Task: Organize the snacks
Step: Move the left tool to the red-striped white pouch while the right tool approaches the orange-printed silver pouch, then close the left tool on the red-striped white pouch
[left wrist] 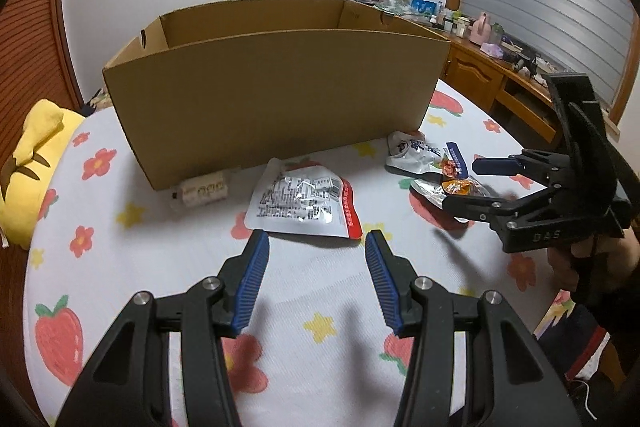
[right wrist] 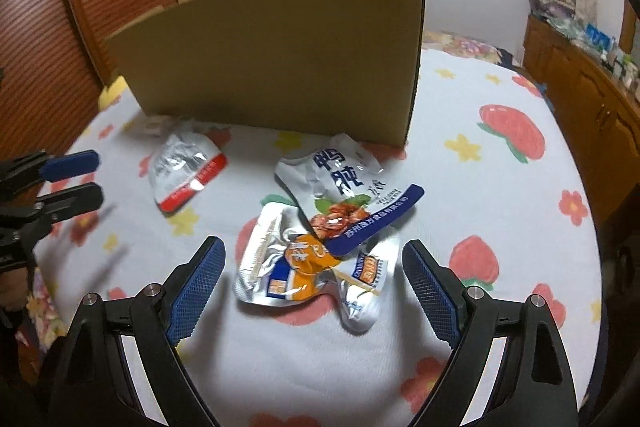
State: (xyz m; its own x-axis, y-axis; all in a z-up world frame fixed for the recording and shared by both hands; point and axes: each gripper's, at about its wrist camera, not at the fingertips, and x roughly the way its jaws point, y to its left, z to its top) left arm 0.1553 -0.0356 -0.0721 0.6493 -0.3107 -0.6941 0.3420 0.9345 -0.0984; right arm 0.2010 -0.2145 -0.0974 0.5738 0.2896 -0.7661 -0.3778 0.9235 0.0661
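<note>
While both tools hang above a bedsheet (left wrist: 328,291) printed with strawberries and flowers, the left gripper (left wrist: 316,247) stands with its blue-padded jaws partly apart and nothing between them, just short of a silver snack packet with a red edge (left wrist: 304,203) that lies flat on the sheet. Off to that packet's right, the right gripper (right wrist: 312,267) holds its jaws wide apart on either side of a crumpled silver and orange snack packet (right wrist: 296,275), its pads clear of the foil. Partly overlapping the orange packet's far end is a white snack packet with a blue band (right wrist: 344,195) and large blue lettering. A small pale packet (left wrist: 204,193) rests against the foot of an open cardboard box (left wrist: 272,99), which stands upright on the bed behind all the snacks; its inside is hidden. A yellow plush toy (left wrist: 32,155) sits at the bed's left edge, and a cluttered wooden dresser (left wrist: 492,67) lines the wall beyond.
</note>
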